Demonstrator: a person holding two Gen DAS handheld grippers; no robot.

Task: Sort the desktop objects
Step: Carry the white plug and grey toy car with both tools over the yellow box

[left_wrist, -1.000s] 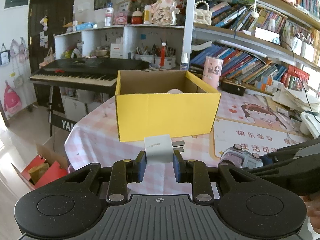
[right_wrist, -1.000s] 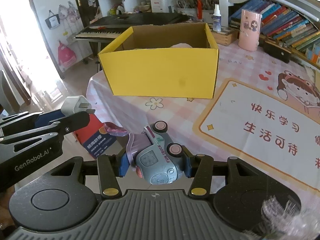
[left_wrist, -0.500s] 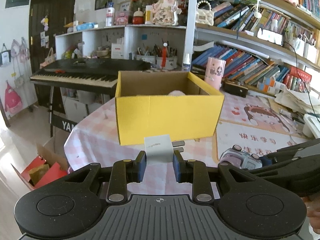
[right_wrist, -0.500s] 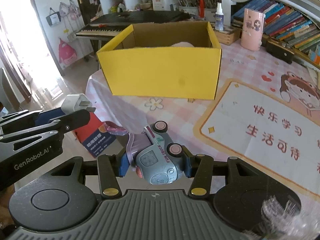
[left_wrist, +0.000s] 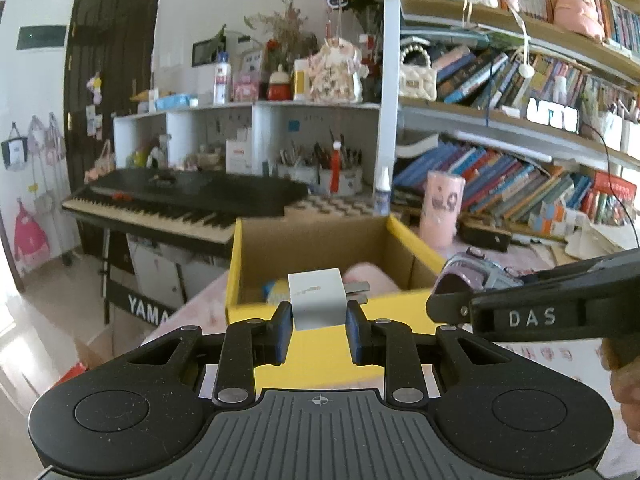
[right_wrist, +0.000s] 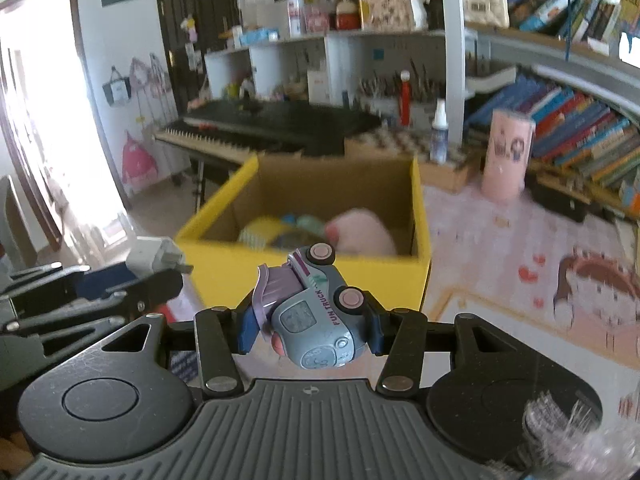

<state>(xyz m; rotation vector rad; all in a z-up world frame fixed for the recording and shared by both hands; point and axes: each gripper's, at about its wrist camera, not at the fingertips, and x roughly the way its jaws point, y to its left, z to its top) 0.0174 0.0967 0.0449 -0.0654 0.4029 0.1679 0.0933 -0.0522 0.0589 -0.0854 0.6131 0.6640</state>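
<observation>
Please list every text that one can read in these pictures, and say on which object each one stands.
"FUN TRUCK": on the side of the grey-blue toy truck.
"DAS": on the black arm of the right gripper.
"YAMA", cut off: on the stand of the black keyboard piano.
Book spines, pink mat print, white plug adapter marking: too blurred.

Black keyboard piano beside crowded bookshelves, sunlit doorway.

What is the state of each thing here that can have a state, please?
Left gripper: fingers closed on the white plug adapter, held in the air.
Right gripper: fingers closed on the toy truck, which lies on its side.
Yellow cardboard box: open on top, already with things inside.
Pink cylinder: upright on the table.
</observation>
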